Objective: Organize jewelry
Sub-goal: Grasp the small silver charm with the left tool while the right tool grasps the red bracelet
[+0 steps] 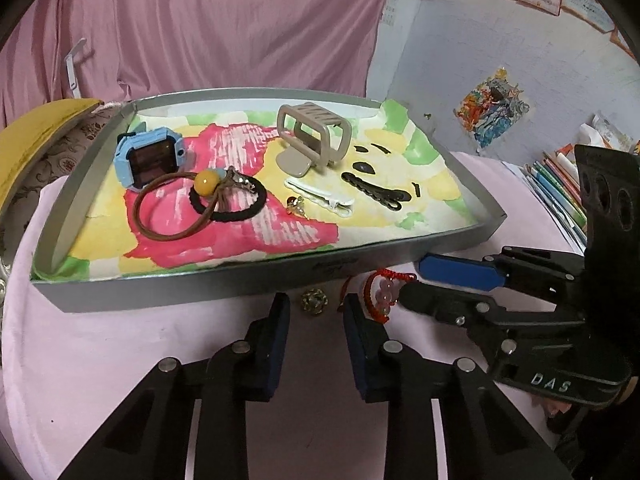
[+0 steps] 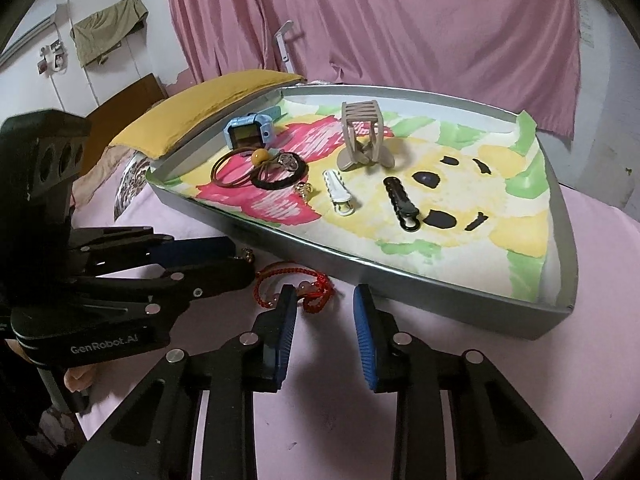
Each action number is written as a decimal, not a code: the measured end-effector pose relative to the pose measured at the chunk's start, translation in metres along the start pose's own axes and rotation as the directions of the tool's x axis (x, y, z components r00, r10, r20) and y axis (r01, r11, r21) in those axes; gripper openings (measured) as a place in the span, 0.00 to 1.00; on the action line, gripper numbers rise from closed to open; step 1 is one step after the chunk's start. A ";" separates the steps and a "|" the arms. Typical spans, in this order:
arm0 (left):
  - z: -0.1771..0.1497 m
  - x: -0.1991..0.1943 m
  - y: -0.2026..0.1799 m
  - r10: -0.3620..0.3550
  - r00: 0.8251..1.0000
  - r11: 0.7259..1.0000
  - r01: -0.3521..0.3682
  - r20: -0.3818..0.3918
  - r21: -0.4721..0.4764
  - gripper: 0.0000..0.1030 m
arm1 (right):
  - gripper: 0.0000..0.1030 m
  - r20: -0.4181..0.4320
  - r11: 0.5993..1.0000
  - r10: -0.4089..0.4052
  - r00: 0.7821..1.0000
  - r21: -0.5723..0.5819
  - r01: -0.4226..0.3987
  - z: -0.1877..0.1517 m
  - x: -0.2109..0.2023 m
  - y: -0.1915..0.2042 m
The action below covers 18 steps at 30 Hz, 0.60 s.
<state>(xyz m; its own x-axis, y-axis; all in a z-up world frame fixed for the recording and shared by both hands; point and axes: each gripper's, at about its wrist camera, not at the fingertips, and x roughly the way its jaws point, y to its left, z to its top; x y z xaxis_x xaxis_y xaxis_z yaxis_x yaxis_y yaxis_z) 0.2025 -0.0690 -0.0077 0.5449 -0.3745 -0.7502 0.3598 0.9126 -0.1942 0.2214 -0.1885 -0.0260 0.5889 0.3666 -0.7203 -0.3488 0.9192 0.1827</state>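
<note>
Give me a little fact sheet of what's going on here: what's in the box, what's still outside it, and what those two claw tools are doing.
box: grey tray lined with a painted sheet
in box: blue watch, brown tie, black tie, beige claw clip, white clip, black clip, small gold piece
outside box: red bracelet, bead, both on the pink cloth
left gripper: open, empty, bead ahead between its fingers
right gripper: open, empty, at the bracelet

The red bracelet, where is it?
The red bracelet lies on the pink cloth outside the gray tray, by its near wall, before the right gripper.
</note>
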 end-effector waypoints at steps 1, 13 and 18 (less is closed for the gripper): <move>0.001 0.001 -0.001 0.003 1.000 1.000 -0.003 -0.002 0.001 0.23 | 0.24 -0.004 1.000 0.000 1.000 -0.001 0.000 0.000 0.001 0.000; 0.000 0.001 -0.010 0.045 0.999 0.998 -0.045 -0.008 0.041 0.11 | 0.07 -0.013 0.999 -0.007 1.000 -0.032 0.006 0.000 0.002 0.006; -0.007 -0.008 -0.011 0.036 0.999 0.999 -0.037 0.015 0.039 0.11 | 0.07 0.019 0.997 -0.039 0.999 -0.067 0.040 -0.009 -0.011 0.012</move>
<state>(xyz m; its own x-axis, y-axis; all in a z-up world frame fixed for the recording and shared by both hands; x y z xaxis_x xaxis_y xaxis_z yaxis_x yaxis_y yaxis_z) 0.1882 -0.0749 -0.0039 0.5688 -0.3438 -0.7472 0.3686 0.9187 -0.1421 0.2046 -0.1823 -0.0218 0.6159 0.3336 -0.7137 -0.3729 0.9214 0.1088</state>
